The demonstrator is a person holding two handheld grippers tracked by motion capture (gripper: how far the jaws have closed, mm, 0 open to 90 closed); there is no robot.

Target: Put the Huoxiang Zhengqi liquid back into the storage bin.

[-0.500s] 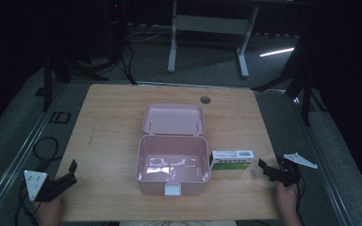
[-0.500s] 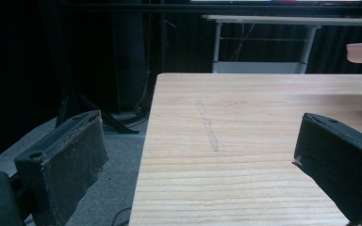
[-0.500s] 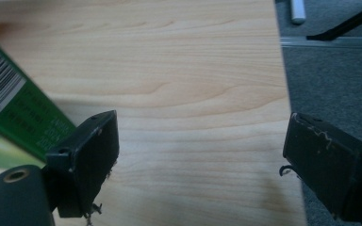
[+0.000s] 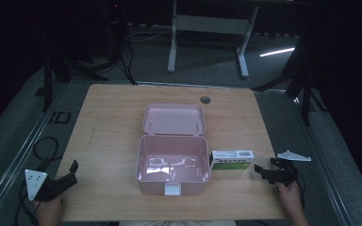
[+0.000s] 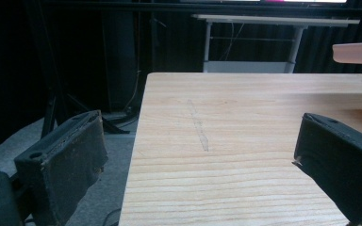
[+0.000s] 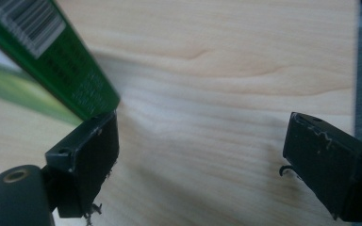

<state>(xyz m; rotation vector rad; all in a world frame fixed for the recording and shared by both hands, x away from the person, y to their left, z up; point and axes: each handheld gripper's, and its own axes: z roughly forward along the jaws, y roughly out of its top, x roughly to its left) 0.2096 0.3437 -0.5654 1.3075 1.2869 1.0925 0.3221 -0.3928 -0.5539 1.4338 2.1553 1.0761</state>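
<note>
An open pink box [image 4: 172, 165] stands in the middle of the wooden table [image 4: 113, 122], its lid [image 4: 173, 118] folded back and its inside bare. A green and white carton [image 4: 232, 160] lies flat against the box's right side. My right gripper [image 4: 262, 169] is just right of the carton and points at it. In the right gripper view it [image 6: 200, 129] is open over bare wood, with the carton's [image 6: 42, 52] corner by the tip of one jaw. My left gripper [image 4: 70, 173] sits at the table's front left corner. In its own view it [image 5: 200, 136] is open with nothing between its jaws.
A round cable hole [image 4: 205, 100] sits near the table's far edge. The pink lid's edge [image 5: 358, 52] shows at the upper right in the left gripper view. Behind the table stands a grey desk frame [image 4: 207, 23] on dark floor. Cables trail off beside both hands.
</note>
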